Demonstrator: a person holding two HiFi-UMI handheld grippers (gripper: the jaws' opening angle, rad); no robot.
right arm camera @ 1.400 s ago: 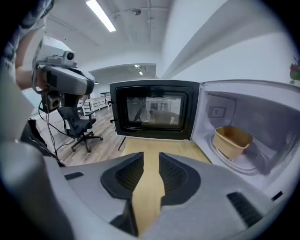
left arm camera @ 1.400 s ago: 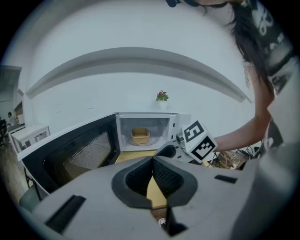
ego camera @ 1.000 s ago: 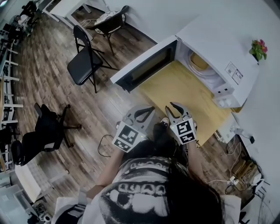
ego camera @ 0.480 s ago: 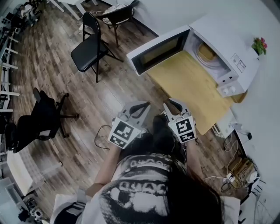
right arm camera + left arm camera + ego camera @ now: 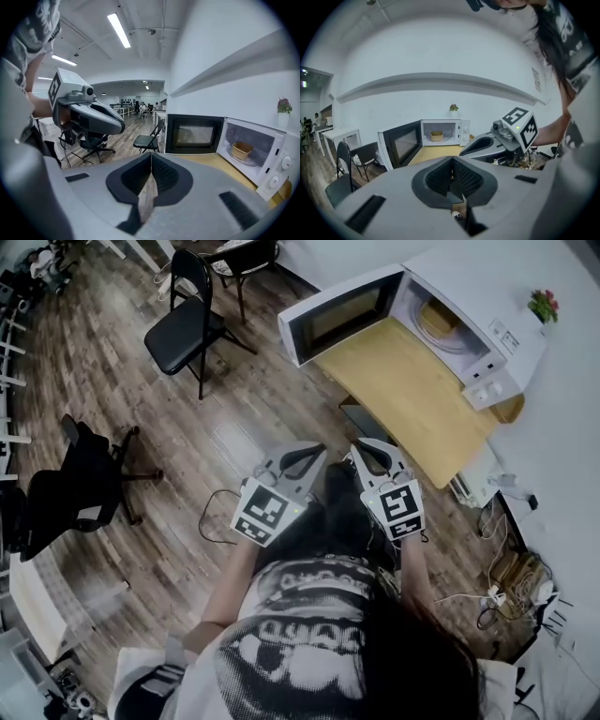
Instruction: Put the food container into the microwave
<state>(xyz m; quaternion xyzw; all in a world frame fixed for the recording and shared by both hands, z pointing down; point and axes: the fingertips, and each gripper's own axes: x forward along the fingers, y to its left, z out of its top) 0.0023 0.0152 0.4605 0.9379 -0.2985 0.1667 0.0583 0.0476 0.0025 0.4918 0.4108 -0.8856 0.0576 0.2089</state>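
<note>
Tan food container inside open white microwave, on its turntable. Left gripper pressed together, empty. Right gripper just closing, pads meeting, nothing between.

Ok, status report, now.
Left gripper shut, empty. Right gripper just closed, nothing between jaws. Food container inside microwave, door open. Nothing blocking the opening.

microwave: white | food container: tan | table: pale wood | folding chair: black
</note>
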